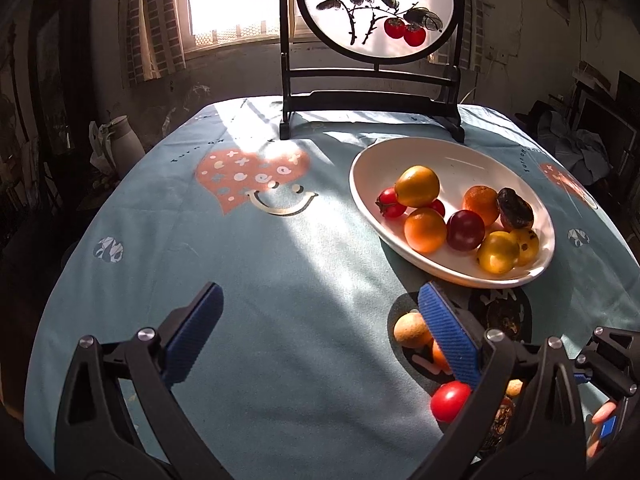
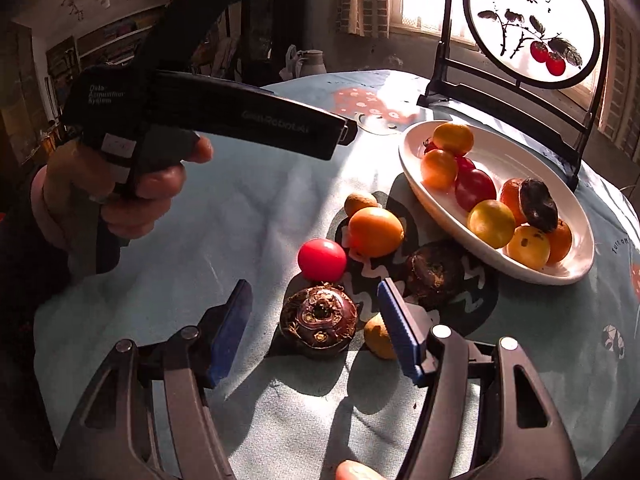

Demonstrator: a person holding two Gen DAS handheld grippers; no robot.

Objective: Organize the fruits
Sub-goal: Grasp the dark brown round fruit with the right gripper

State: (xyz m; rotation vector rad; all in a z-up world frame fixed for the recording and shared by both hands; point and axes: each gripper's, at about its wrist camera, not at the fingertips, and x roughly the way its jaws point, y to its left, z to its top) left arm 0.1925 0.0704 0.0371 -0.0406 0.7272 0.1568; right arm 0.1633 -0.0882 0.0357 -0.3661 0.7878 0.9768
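Note:
A white oval bowl (image 1: 460,152) (image 2: 496,152) holds several orange, yellow, red and dark fruits. Loose fruits lie on the cloth in front of it: a red tomato (image 2: 322,260) (image 1: 450,400), an orange (image 2: 375,231), a small tan fruit (image 2: 360,202) (image 1: 412,329), a dark round water chestnut (image 2: 319,318), another dark one (image 2: 434,274), and a small yellow-brown fruit (image 2: 378,338). My right gripper (image 2: 314,316) is open, its jaws either side of the near water chestnut. My left gripper (image 1: 320,328) is open and empty over bare cloth.
A black wooden stand with a round painted screen (image 1: 376,8) (image 2: 536,24) stands behind the bowl. The round table's teal cloth (image 1: 248,264) has printed patterns. A white jug (image 1: 120,140) sits beyond the table's left edge.

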